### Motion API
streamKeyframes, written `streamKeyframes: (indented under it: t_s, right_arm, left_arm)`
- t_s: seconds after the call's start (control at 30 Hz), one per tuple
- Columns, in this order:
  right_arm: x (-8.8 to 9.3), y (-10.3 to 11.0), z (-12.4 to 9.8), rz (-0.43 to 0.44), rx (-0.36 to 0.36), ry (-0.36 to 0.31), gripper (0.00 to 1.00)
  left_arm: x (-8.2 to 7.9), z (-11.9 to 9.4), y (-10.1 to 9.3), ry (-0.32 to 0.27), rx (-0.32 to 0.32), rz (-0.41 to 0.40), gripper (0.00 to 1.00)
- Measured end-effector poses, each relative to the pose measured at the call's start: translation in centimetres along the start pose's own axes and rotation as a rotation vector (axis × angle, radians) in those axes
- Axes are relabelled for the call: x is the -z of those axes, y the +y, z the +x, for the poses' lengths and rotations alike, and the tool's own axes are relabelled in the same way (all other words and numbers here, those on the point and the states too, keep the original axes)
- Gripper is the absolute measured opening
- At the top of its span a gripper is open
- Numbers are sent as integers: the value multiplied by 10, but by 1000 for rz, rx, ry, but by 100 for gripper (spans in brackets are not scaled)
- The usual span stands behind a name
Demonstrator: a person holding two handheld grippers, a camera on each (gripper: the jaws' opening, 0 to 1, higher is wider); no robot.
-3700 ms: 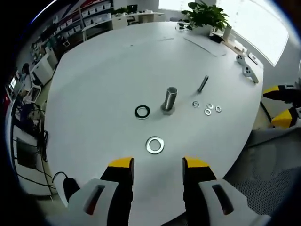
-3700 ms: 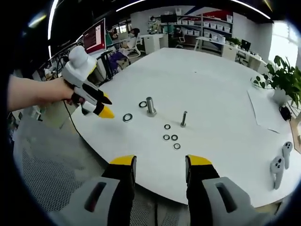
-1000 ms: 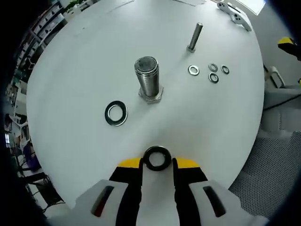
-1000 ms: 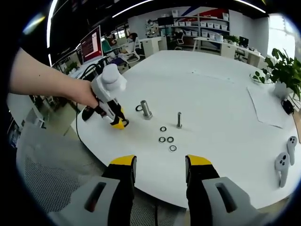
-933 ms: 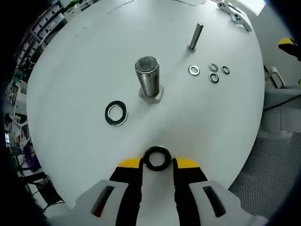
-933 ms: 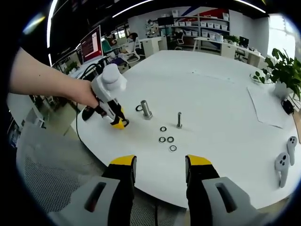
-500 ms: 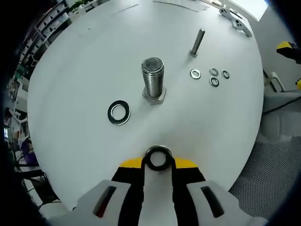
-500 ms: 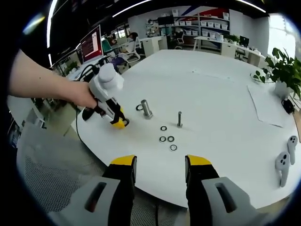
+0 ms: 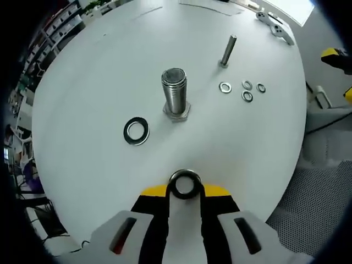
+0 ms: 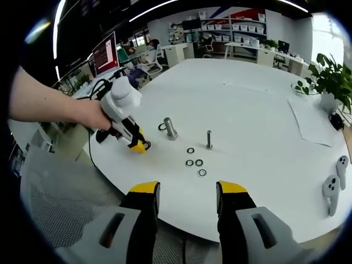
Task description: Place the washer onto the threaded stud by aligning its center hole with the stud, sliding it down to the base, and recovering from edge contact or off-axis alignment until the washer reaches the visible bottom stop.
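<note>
My left tongs are pinched narrow on a large steel washer, which sits edge-gripped between the yellow tips so its centre hole stays open and faces forward. I judge that grip is chosen so the hole can be lined up over the stud without the tips blocking it. The big threaded stud stands upright on its hex base at about 12 o'clock from the washer in the left gripper view, well apart from it, on the white tabletop. A second large washer lies flat at roughly 8 o'clock from the stud, near its base but not touching.

Further off, at about 2 o'clock from the big stud, a thin bolt stands on its head, with four small washers scattered just beside it. Two white handheld controllers lie at the far tabletop edge.

My right tongs are wide apart and carry nothing, hanging off the near edge of the tabletop, so I take them to be parked out of the way. From the right gripper view I see the person's hand holding the left tongs low over the tabletop, just beside the stud at about 9 o'clock from it.

The washer is not yet on the stud; I reckon the next step is to lift it, carry it forward over the stud top, and level it so it doesn't catch on the threads.
</note>
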State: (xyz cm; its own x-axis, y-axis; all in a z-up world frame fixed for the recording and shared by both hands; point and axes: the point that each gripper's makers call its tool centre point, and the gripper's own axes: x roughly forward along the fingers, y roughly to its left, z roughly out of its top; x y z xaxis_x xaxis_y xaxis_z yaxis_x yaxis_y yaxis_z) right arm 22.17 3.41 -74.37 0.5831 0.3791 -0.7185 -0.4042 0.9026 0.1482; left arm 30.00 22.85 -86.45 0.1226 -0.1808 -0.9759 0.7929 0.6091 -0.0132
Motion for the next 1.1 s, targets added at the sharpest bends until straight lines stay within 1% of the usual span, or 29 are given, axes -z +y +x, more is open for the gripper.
streamKeyframes:
  t_s: [0.07,0.27,0.43,0.53,0.77,0.9,1.1]
  right_arm:
    - [-1,0,0,-1,1,-1,43]
    - [0,1,0,-9,2,1,43]
    - [0,0,0,-10,5,2,43]
    - [0,0,0,-12,6,4,43]
    - [0,0,0,-10,7,3,43]
    - [-1,0,0,-11,7,2,43]
    - [-2,0,0,-13,8,-3,43]
  left_arm:
    - [-4,-5,-4,-16,4,7,19]
    - [-15,-13,-3,-36,9,32,19]
    - [-32,-27,1,-74,1,64,19]
    - [-46,-39,5,-106,-12,97,19]
    - [-70,-60,13,-152,-23,120,19]
    - [-79,-65,14,-162,-18,127,19]
    - [-93,-59,11,-168,-24,155,19]
